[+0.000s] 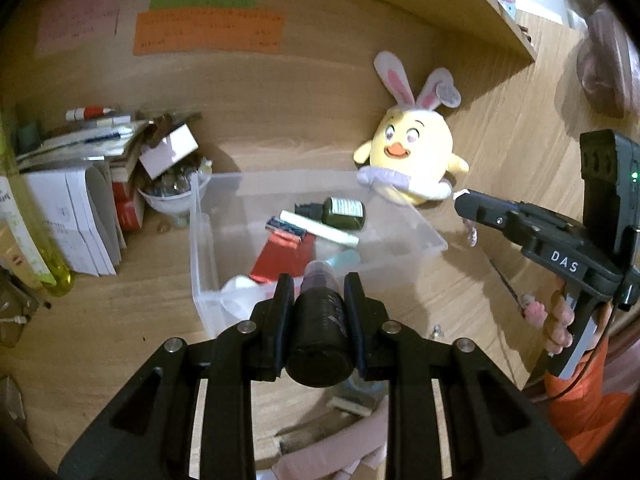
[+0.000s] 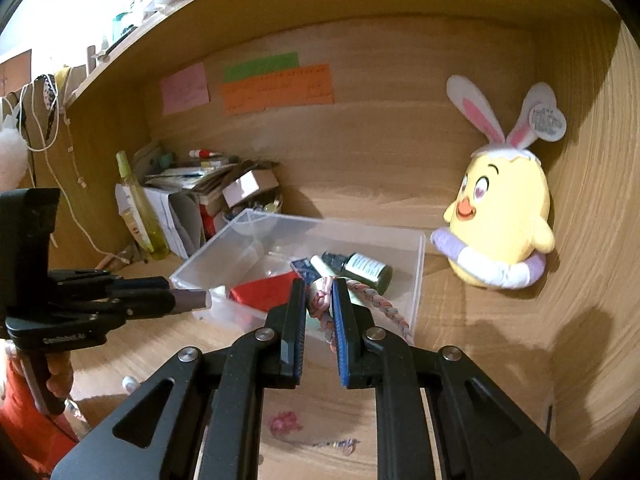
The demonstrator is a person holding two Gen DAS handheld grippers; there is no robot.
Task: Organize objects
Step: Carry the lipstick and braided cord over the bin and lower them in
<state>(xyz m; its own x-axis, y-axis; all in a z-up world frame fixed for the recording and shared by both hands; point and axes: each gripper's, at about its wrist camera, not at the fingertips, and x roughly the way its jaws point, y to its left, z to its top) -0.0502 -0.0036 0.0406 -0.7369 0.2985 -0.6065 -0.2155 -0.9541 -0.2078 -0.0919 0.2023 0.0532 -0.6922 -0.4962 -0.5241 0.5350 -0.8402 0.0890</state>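
With both loads lifted near the bin [image 1: 400,216], the left gripper [image 1: 319,300] clamps a dark tube [image 1: 320,332] and the right gripper [image 2: 319,300] pinches a braided cord [image 2: 376,304]; next, I judge, carry each over the bin and release

We hold the left gripper [image 1: 318,294] angled downward above the near edge of the clear bin [image 1: 404,210], its jaws clamped on a dark bottle [image 1: 320,332]. Our right gripper [image 2: 318,296], likewise angled down before the bin, pinches a braided cord [image 2: 376,304] with jaws closed.
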